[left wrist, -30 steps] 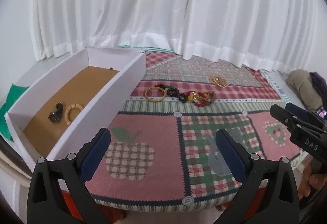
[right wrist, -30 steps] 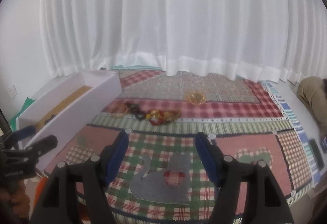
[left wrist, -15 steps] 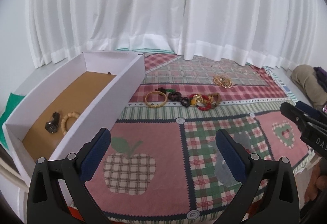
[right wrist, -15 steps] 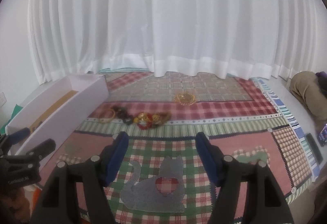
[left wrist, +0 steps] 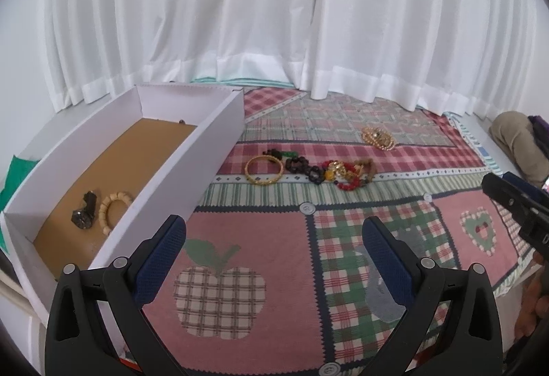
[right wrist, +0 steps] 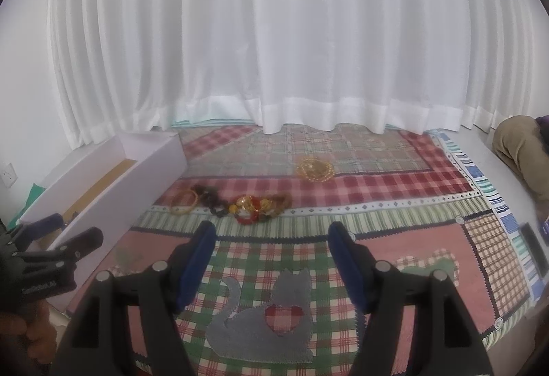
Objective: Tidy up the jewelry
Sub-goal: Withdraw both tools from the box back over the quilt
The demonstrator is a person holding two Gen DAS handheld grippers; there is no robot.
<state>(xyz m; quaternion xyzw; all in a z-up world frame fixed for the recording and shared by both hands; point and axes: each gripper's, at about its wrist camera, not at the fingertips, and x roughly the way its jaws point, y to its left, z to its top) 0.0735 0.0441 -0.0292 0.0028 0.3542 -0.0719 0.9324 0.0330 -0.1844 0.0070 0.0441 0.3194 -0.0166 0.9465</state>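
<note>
Both the left gripper (left wrist: pixel 273 232) and the right gripper (right wrist: pixel 271 238) are held spread and empty. The loose row of bangles and bead bracelets (left wrist: pixel 310 168) is laid crosswise ahead, just right of the white cardboard box (left wrist: pixel 219 132); the left gripper is judged nearer.

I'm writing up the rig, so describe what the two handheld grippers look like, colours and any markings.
Both match: the left gripper and right gripper have matte black plastic arms with silver rivets and dark blue textured pads. White lettering marks the left one's body in the right view, too blurred to read. No cables show.
</note>
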